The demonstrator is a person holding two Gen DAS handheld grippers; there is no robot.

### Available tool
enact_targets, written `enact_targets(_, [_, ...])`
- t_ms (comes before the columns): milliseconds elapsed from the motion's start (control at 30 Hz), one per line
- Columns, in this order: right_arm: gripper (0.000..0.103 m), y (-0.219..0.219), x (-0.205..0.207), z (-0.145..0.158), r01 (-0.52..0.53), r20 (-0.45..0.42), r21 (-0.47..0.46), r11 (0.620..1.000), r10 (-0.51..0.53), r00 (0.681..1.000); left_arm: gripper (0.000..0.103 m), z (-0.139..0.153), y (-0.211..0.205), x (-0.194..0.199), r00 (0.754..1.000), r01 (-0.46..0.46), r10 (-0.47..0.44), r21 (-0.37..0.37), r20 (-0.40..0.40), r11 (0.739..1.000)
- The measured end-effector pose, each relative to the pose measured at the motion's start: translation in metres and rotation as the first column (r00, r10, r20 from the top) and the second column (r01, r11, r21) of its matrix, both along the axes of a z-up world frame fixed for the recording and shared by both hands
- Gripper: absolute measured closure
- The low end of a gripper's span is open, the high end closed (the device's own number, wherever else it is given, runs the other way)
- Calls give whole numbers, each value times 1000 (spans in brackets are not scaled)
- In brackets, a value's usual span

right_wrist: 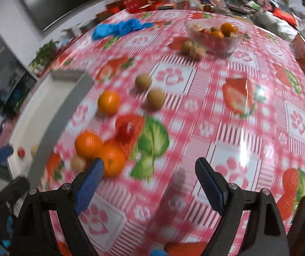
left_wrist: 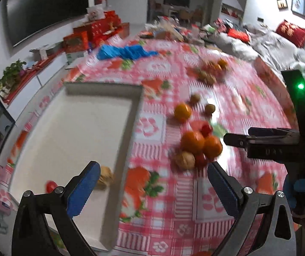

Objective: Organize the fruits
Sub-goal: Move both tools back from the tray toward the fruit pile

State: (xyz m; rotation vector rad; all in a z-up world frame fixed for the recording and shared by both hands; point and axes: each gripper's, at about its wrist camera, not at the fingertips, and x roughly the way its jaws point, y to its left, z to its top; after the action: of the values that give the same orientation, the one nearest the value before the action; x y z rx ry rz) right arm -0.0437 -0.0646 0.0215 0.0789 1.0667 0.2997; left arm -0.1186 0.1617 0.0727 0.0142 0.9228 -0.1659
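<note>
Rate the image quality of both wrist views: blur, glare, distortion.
Left wrist view: motion blur smears the tablecloth and the oranges; the white tray edges bow from fisheye distortion; the left tool stays sharp. Right wrist view: similar blur on the fruit pile and glass bowl, white glare streaks on the glossy cloth, dark vignetted corners; the right tool is crisp.

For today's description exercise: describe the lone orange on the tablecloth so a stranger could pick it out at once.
Start at the white tray. Just past its long edge, the lone orange sits alone beside two brown kiwis, not in the fruit cluster nearer the grippers.
</note>
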Motion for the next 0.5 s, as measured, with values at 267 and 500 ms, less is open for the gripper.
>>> enact_targets(267, [15,15,-10,-11,-43,19,1,999,42,999,2,-26,-7,-9,998,2,-2,3,-55,1000])
enact_targets(500, [31,35,0,-10,-71,56,40,997,69,996,2,-28,-5,-11,998,-3,5,23,-57,1000])
